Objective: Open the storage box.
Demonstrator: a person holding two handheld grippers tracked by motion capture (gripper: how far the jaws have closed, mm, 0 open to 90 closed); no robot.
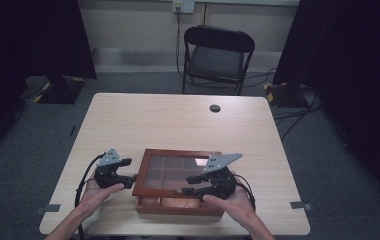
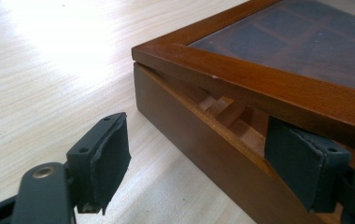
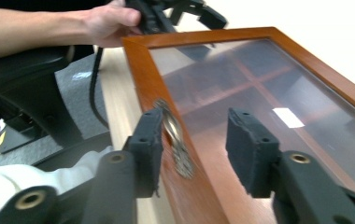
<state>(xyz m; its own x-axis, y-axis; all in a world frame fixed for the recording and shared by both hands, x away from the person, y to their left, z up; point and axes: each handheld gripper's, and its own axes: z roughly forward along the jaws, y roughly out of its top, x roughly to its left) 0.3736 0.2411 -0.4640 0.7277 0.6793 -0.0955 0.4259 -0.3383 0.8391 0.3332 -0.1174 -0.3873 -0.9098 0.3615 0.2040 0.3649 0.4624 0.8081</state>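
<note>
A brown wooden box point(image 1: 178, 207) with a glass-paned lid point(image 1: 147, 175) lies near the table's front edge. The lid is raised a little, leaving a wedge gap over the base point(image 2: 199, 140) with wooden dividers showing inside. My left gripper point(image 1: 128, 170) stands open at the box's left side. One of its pads hangs free over the table and the other sits by the gap under the lid rim point(image 2: 259, 88). My right gripper point(image 3: 199, 149) is open astride the lid's front rail point(image 3: 143, 74), with a metal clasp point(image 3: 178, 144) next to the outer pad.
The light wooden table point(image 1: 178, 125) has a round cable hole point(image 1: 215, 108) near its far edge. A black folding chair point(image 1: 217, 57) stands beyond it. The person's hand holding the left gripper point(image 3: 110, 21) shows past the lid's far corner.
</note>
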